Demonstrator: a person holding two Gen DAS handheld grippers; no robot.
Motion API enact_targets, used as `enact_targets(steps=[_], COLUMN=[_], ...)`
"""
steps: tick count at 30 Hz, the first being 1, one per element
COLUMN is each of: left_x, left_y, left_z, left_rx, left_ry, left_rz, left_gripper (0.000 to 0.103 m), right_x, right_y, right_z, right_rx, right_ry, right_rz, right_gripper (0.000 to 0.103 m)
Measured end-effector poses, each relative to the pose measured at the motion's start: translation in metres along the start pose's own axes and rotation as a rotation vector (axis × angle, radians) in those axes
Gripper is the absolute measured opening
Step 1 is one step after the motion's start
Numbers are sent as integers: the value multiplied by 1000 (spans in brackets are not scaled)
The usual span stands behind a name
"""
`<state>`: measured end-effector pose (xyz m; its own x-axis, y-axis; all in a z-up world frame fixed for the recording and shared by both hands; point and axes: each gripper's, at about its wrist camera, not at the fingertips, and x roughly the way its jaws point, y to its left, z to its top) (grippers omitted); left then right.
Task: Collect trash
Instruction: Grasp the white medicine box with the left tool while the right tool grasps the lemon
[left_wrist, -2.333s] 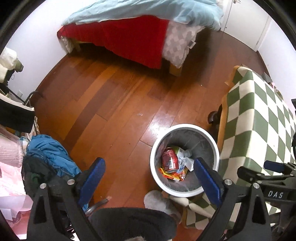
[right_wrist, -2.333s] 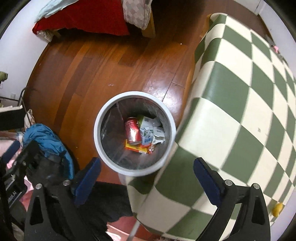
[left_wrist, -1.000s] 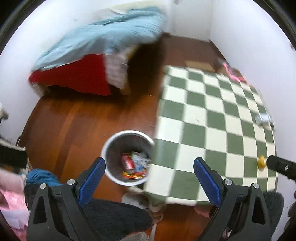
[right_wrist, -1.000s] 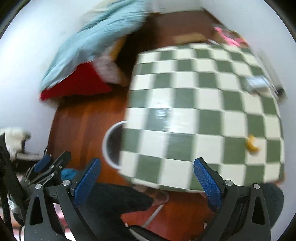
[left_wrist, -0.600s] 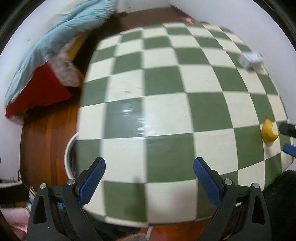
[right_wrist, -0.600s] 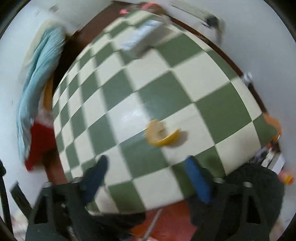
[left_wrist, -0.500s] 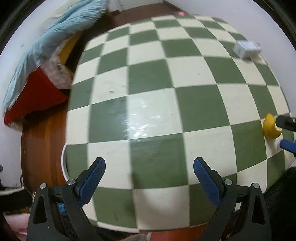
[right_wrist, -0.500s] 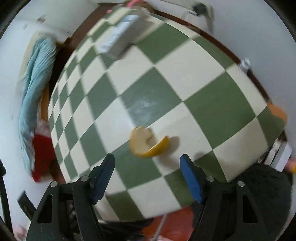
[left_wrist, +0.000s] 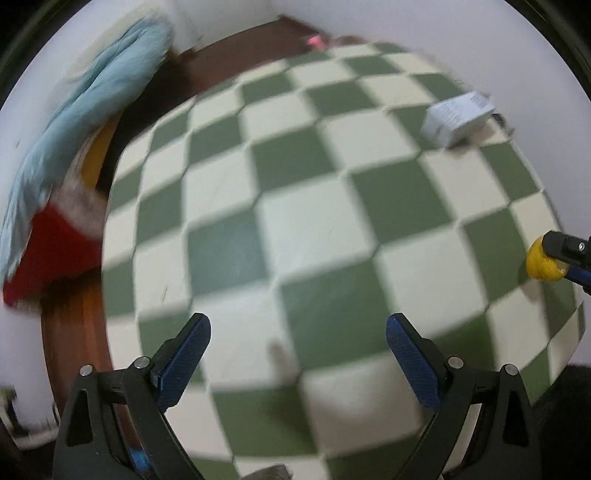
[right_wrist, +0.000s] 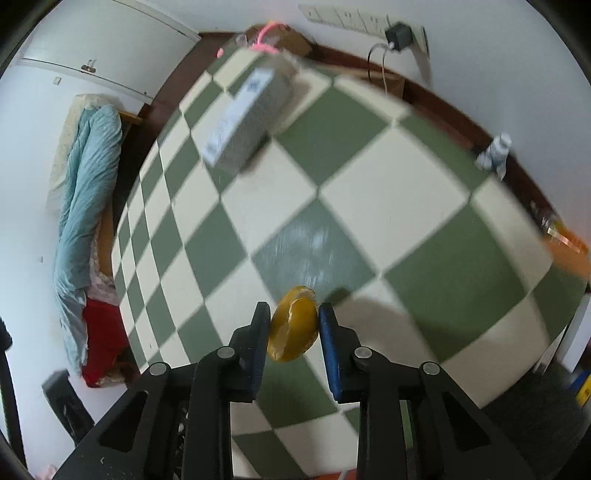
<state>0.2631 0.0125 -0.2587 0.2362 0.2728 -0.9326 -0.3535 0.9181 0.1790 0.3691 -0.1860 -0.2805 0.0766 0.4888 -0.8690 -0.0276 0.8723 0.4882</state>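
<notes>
The right gripper (right_wrist: 293, 325) is clamped on a yellow piece of fruit peel (right_wrist: 293, 325) just above the checkered tablecloth (right_wrist: 369, 206). The left gripper (left_wrist: 297, 354) hangs spread and empty over the same cloth. A good lift goes straight up (the curled peel looks soft and likely to slip), keeping the squeeze steady. A grey box (right_wrist: 247, 122) lies well apart, at the far side.
</notes>
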Motion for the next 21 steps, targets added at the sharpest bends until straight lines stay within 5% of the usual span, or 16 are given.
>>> enact_targets(steps=[6,15,16,19,21], left_x=[3,46,52,65,67], left_y=[-53,-127,-131,-138,-136], left_z=[96,178,183,188,187], left_rx=[226,578,596,614,596], left_ry=[-77,10,24,73,74], left_rz=[-79,-180,-180,-204,-223], left_gripper=[97,96,87,35,35], right_x=[-12,7,8,10,12], right_y=[-19,-43,-43,-40,-39], right_z=[65,116,118,124,127], right_rx=[-3,79,83,74,70], right_ry=[-33,41,42,46,53], right_rz=[-90,-93,-94,-106,-109], right_gripper=[28,28,28,28,28])
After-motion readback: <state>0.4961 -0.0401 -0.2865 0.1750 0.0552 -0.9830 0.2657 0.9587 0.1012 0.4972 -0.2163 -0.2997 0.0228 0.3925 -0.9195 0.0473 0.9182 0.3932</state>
